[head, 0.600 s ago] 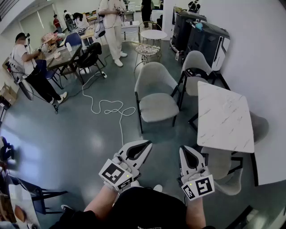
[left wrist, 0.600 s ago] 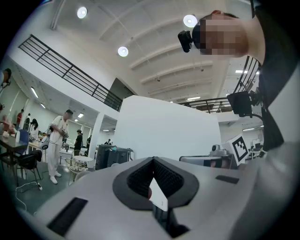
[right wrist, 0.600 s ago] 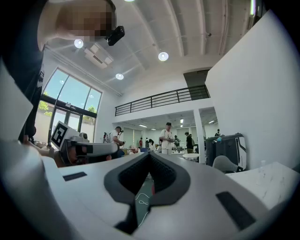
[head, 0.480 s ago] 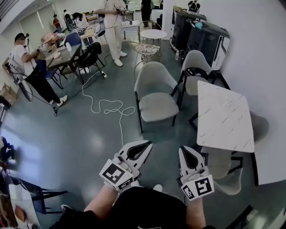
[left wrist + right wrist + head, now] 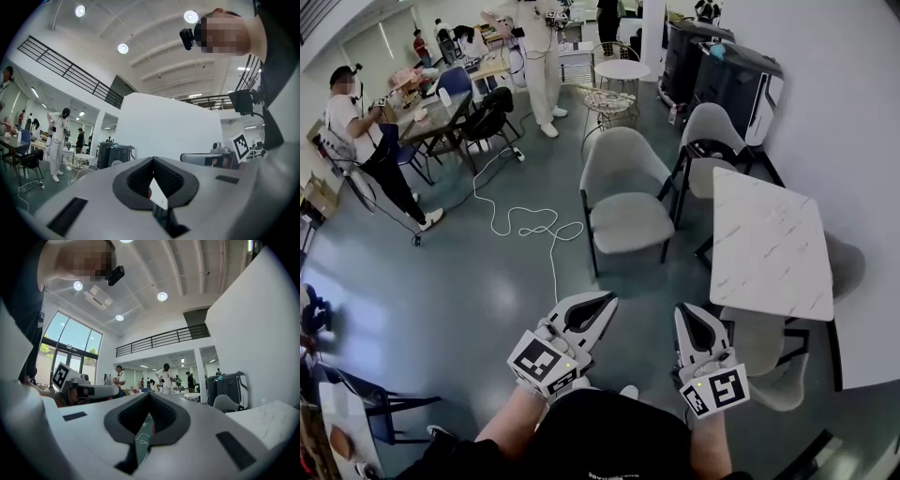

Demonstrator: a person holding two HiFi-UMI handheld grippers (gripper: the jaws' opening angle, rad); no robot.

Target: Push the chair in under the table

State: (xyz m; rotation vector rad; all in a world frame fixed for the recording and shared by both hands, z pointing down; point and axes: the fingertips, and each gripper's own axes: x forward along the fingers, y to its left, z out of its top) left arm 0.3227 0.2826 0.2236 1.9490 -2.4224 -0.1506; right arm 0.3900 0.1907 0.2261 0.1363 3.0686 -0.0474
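Both tongs closed and empty: left tongs, right tongs, side by side, level. Grey chair stands well ahead of them, pulled out, left of the marble surface.

It looked like a large open workspace — part lab, part lounge: a grey floor, chairs, a marble table, a trailing cable, people at a desk, and a railed mezzanine under a high, spotlit ceiling.
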